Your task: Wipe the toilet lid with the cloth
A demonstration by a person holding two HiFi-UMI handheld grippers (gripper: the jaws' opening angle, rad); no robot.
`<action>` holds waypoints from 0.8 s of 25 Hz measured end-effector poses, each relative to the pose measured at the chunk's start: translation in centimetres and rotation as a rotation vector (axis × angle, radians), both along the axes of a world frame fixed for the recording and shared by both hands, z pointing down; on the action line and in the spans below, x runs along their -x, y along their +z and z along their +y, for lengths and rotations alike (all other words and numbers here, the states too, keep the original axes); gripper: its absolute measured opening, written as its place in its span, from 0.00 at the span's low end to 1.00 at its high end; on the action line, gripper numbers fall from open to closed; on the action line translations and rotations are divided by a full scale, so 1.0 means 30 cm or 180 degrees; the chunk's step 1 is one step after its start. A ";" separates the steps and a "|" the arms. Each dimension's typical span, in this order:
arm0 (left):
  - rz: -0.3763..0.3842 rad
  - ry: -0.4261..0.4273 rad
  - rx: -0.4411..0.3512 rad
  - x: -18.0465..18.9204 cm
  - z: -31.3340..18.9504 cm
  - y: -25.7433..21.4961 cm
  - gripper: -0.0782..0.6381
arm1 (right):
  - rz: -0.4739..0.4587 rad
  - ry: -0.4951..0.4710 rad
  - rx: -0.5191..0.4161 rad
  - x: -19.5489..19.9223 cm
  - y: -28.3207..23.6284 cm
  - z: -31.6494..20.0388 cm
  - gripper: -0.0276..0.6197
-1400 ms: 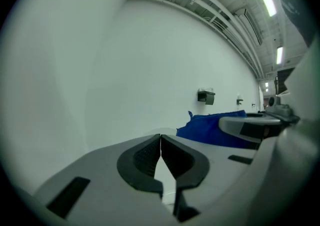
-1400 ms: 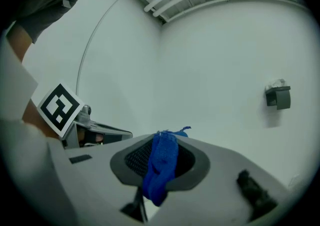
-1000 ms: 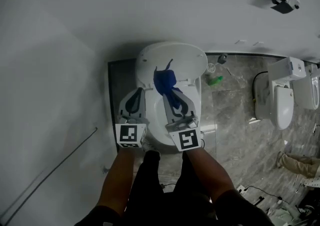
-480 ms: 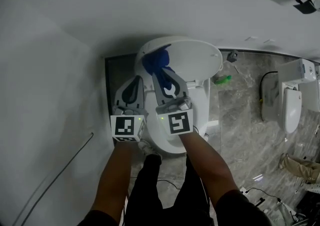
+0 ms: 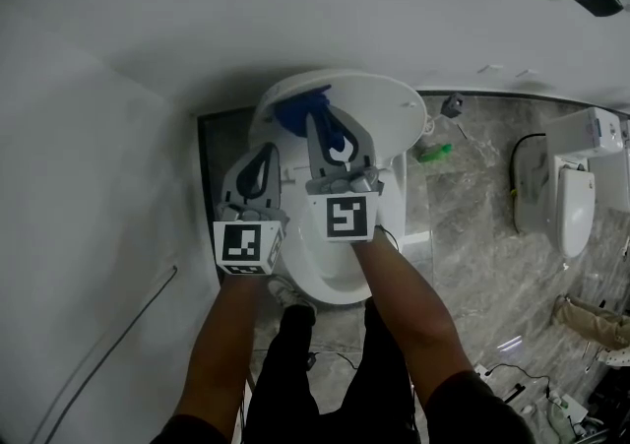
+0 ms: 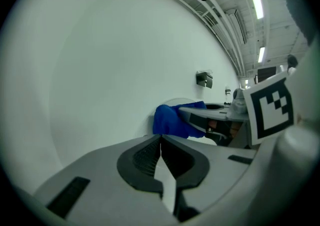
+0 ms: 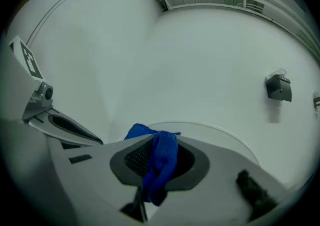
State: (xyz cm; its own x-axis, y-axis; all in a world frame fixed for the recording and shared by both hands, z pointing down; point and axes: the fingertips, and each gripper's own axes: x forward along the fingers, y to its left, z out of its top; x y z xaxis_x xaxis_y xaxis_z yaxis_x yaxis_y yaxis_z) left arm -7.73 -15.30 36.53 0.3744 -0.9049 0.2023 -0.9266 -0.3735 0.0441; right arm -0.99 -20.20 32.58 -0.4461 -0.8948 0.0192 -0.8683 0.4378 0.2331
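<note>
One blue cloth (image 7: 160,167) is the whole tool here. It sits bunched between the jaws of the right gripper (image 5: 317,127), which are clamped on a fold of it; a loose tail hangs below the pads and a corner pokes out above. It looks soft, thin and light, so I judge it will drape and drag rather than push. It is best pinched near the middle of the wad, as it is now, with enough free fabric ahead of the jaws to meet the surface before the hard plastic does. Damp or dry cannot be told. The wad is at the upper left part of the raised toilet lid (image 5: 389,107), close to its rim; whether it presses on the lid I cannot tell. The lid is white, smooth and glossy, probably slippery, and hinged, so firm pressure could rock it toward the wall (image 5: 295,9). The left gripper (image 5: 261,161) is just beside the right one, lower and to its left, its jaws closed on nothing and clear of the cloth. Below both lies the toilet bowl (image 5: 330,280)
</note>
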 end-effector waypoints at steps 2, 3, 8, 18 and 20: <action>-0.0002 0.0021 0.0012 -0.025 -0.007 0.012 0.13 | -0.0031 0.0132 -0.0035 -0.053 -0.001 -0.013 0.14; -0.0001 0.0033 0.0016 -0.038 -0.010 0.015 0.13 | -0.0057 0.0202 -0.0066 -0.082 -0.005 -0.018 0.14; 0.0005 0.0110 0.0017 -0.114 -0.023 0.015 0.13 | -0.0199 0.0569 -0.0149 -0.246 -0.025 -0.036 0.14; 0.0089 0.0145 0.0019 -0.230 -0.061 0.026 0.13 | -0.0298 0.0875 -0.0179 -0.467 -0.026 -0.051 0.14; 0.0108 0.0105 0.0027 -0.223 -0.056 0.032 0.13 | -0.0385 0.0794 -0.0182 -0.448 -0.036 -0.016 0.14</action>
State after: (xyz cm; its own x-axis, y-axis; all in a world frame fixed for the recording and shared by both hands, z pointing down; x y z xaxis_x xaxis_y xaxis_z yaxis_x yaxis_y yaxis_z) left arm -1.03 -16.99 37.50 0.4106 -0.8903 0.1967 -0.9118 -0.4032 0.0785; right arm 12.45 -20.69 31.51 -0.2079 -0.9753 -0.0744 -0.9706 0.1963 0.1393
